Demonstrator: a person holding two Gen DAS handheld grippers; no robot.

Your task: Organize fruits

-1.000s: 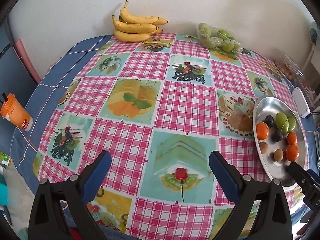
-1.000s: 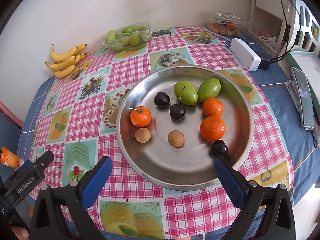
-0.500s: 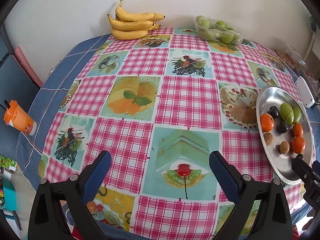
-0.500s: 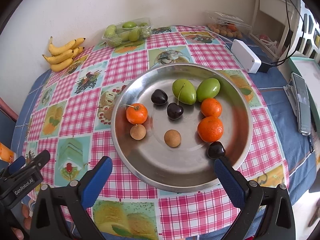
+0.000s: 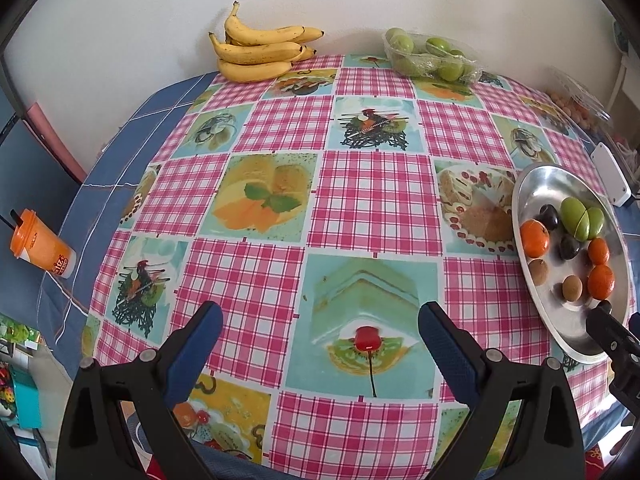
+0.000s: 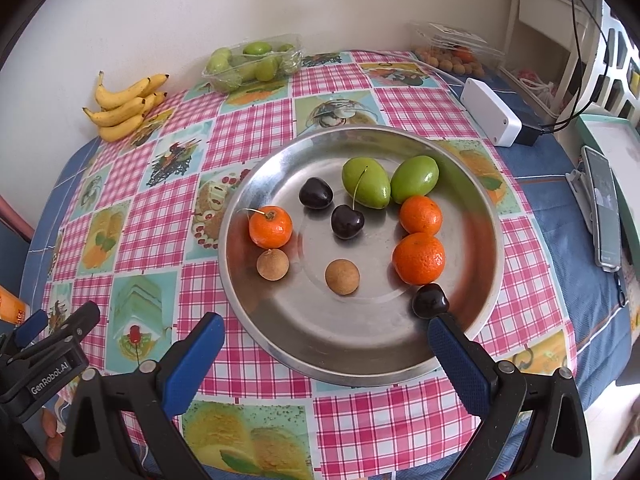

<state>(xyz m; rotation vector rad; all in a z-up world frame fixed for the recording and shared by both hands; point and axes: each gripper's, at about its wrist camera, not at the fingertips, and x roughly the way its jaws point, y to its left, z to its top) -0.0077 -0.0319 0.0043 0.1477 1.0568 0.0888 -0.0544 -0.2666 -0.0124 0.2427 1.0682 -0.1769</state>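
round steel tray: the shallow round steel tray (image 6: 476, 200) sits on the pink checked tablecloth with fruit pictures (image 5: 360, 200), toward the right side of the table.
fruit on tray: two green oval fruits (image 6: 366, 182) lie touching at the far side; three small orange mandarins, one (image 6: 271, 227) at the left with a stem and two (image 6: 419, 258) just beside each other at the right; three dark cherries, one (image 6: 316, 193) near the green pair, one (image 6: 347, 221) in the middle, one (image 6: 430, 301) at the near right rim; two round tan longans (image 6: 341, 277) lie apart in the near half.
grouping: the kinds are partly together and partly scattered, so the sorting does not look settled.
other fruit: a bunch of yellow bananas (image 5: 260, 50) and a clear plastic box of green fruit (image 5: 432, 58) stand at the far edge by the wall, well apart from the tray.
right claw: the right gripper (image 6: 322, 330) hangs over the tray's near rim, spread wide and empty; its right blue pad is just beside the near cherry.
left claw: the left gripper (image 5: 320, 326) hovers over bare cloth left of the tray, spread wide, holding nothing.
step in hand: as i judge it, choosing a fruit on the tray to shift toward its own kind; equally this could be a pause between such shifts.
next move: it calls for lowering one claw around a single small round fruit, closing gently since cherries bruise and round fruit rolls on steel.
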